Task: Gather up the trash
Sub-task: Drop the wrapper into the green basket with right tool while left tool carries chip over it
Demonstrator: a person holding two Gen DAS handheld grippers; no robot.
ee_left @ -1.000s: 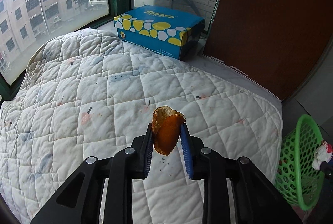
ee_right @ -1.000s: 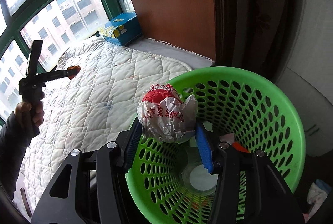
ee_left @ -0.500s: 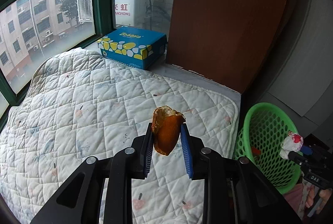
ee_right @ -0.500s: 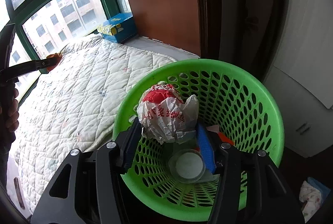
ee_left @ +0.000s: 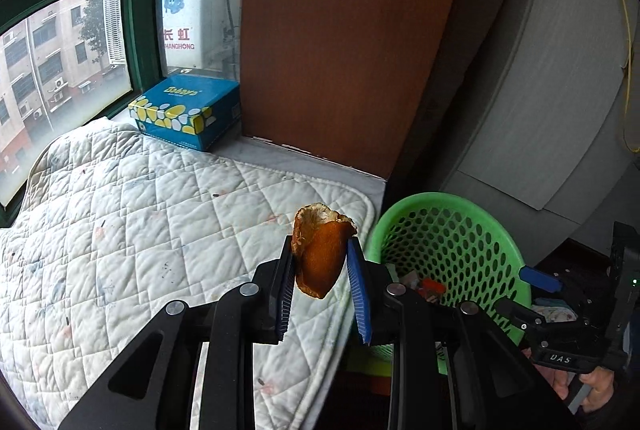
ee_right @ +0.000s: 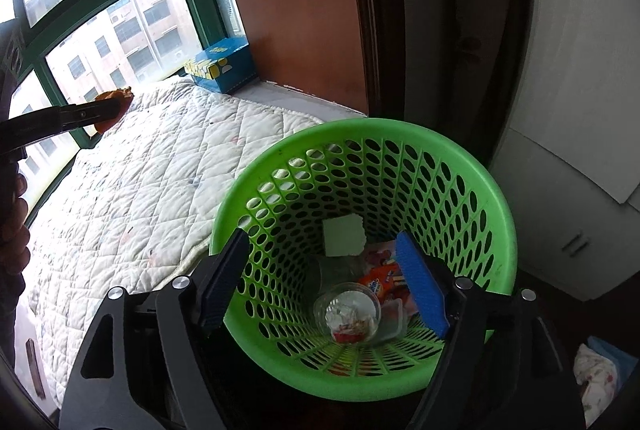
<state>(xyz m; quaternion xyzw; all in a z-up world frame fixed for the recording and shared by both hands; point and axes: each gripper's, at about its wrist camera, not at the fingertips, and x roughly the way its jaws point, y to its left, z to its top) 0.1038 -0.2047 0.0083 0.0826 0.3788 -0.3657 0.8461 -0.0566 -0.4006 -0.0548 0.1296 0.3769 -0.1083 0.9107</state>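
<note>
My left gripper [ee_left: 320, 262] is shut on an orange peel [ee_left: 320, 254] and holds it above the right edge of the quilted pad [ee_left: 140, 222], close to the green perforated basket [ee_left: 452, 202]. It also shows in the right wrist view [ee_right: 112, 108] at far left. My right gripper [ee_right: 324, 262] is open and empty over the basket [ee_right: 360, 128]. The crumpled white and red wrapper [ee_right: 350, 322] lies at the basket's bottom inside a clear cup, among other wrappers [ee_right: 384, 280].
A blue and yellow tissue box [ee_left: 186, 114] stands by the green-framed window [ee_left: 136, 42]. A brown wooden panel [ee_left: 344, 30] rises behind the pad. A grey cabinet [ee_right: 580, 110] stands right of the basket. A cloth [ee_right: 596, 378] lies on the floor.
My right gripper opened and the crumpled wrapper dropped into the basket. My left gripper carried the orange peel to the right, toward the basket.
</note>
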